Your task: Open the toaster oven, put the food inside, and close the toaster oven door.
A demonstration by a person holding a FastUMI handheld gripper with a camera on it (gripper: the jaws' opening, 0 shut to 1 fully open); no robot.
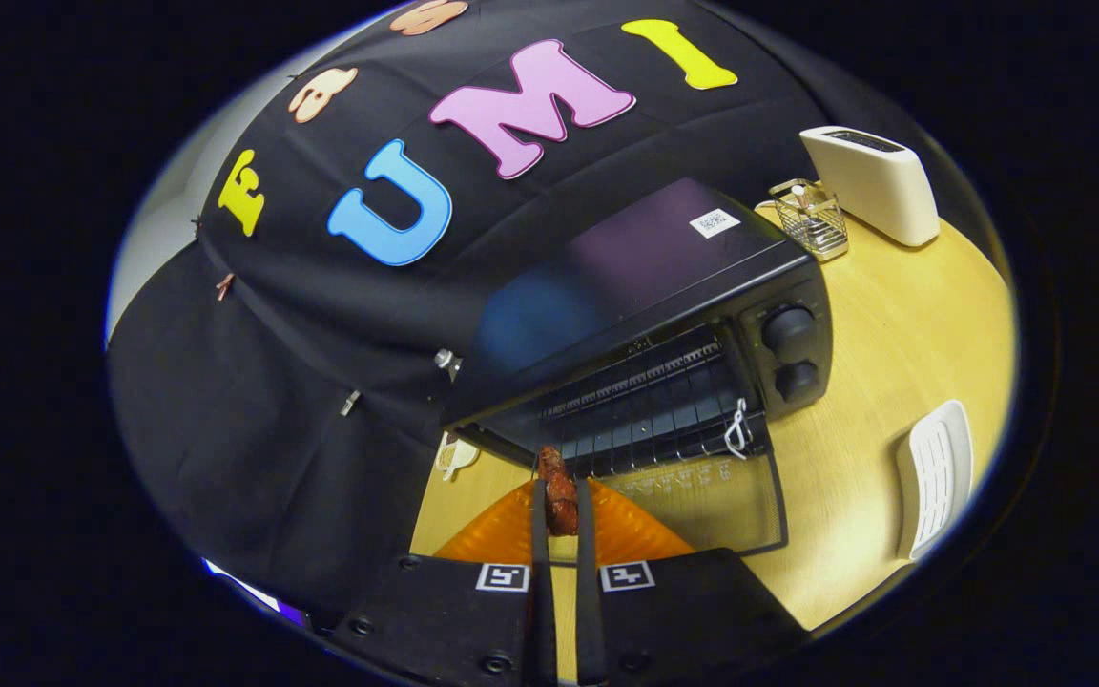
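One toaster oven stands open just beyond the fingers, its door dropped flat, while the gripper pinches the brown food between them, which could snag the rack and slip free.

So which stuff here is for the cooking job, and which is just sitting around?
For the job:
- toaster oven, its door dropped open
- brown piece of food, pinched between the fingers
- gripper

Just lying about:
- white toaster
- small wire basket
- white ridged object
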